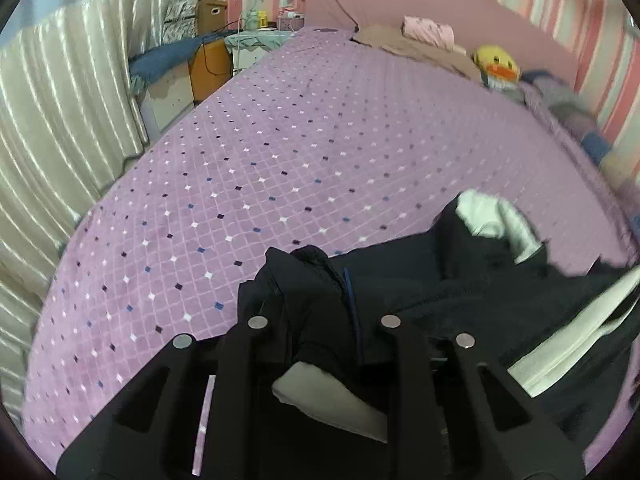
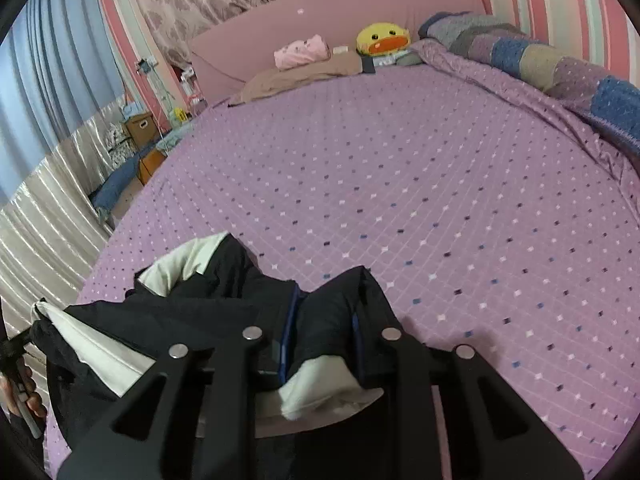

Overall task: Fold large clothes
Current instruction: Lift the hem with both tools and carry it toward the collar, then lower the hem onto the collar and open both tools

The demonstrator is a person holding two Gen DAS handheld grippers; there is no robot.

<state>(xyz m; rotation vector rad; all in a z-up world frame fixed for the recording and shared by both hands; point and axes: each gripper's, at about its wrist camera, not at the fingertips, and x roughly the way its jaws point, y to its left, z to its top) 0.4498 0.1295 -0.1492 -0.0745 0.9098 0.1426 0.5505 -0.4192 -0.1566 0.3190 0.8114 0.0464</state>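
Partly bunched, dark jacket (image 1: 460, 292) hides both grippers' fingers (image 2: 248, 360).

garment (image 2: 224, 304) on bed (image 2: 400, 184) near edge, duck toy (image 2: 382, 40) at headboard (image 2: 320, 4)

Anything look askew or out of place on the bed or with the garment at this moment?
Nothing looks damaged or spilled. The dark jacket hangs bunched between the left gripper and the right gripper, its white lining turned outward, so it is not yet laid flat. The purple bedspread lies smooth; the duck plush sits by the headboard.
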